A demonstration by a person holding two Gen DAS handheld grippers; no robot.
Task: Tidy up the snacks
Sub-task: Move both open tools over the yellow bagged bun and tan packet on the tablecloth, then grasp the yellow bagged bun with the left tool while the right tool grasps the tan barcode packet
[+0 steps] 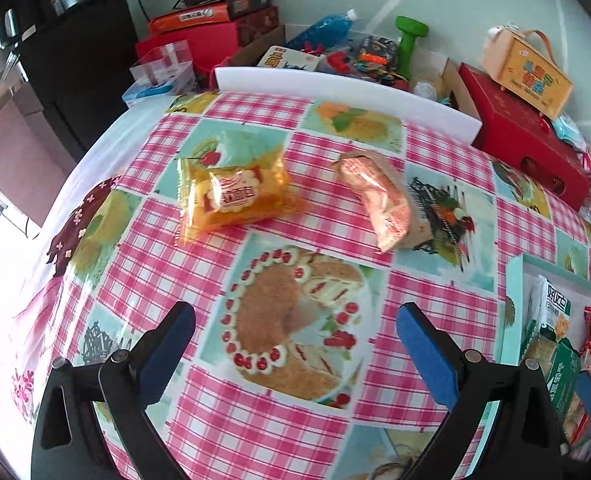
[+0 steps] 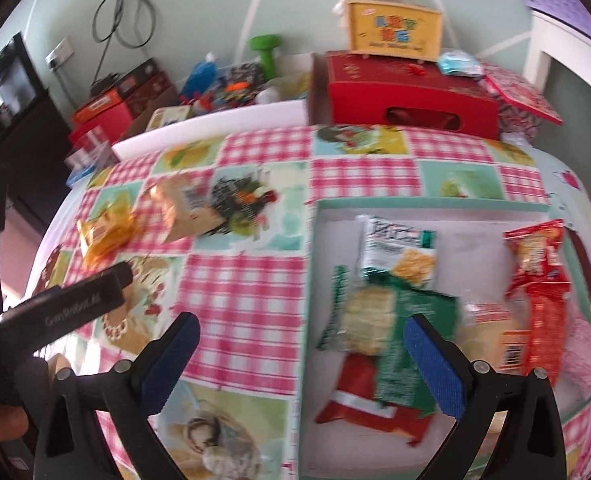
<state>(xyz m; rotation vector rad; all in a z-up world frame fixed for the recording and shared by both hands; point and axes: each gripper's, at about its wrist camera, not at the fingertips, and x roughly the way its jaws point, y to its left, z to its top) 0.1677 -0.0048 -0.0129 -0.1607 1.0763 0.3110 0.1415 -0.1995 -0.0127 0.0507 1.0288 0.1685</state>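
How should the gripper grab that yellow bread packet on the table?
Grip the yellow bread packet across its puffy middle, coming down from above with the open left gripper. It lies flat on the tablecloth, apart from the pink packet, so both long sides look free for the fingers.

Two snack packets lie apart on the tablecloth (image 1: 255, 432): the bread packet (image 1: 231, 196) to the left, the wrapped pastry (image 1: 383, 200) to its right. Further right stands a shallow box (image 2: 315, 280) with several snack packets (image 2: 399, 256) lying in it, some overlapping. Behind the cloth runs a white board (image 1: 335, 88), and beyond it an open carton of clutter (image 1: 359, 52), with a gift box (image 2: 407, 92) to the right carrying a small handled case (image 2: 395, 28) on top.
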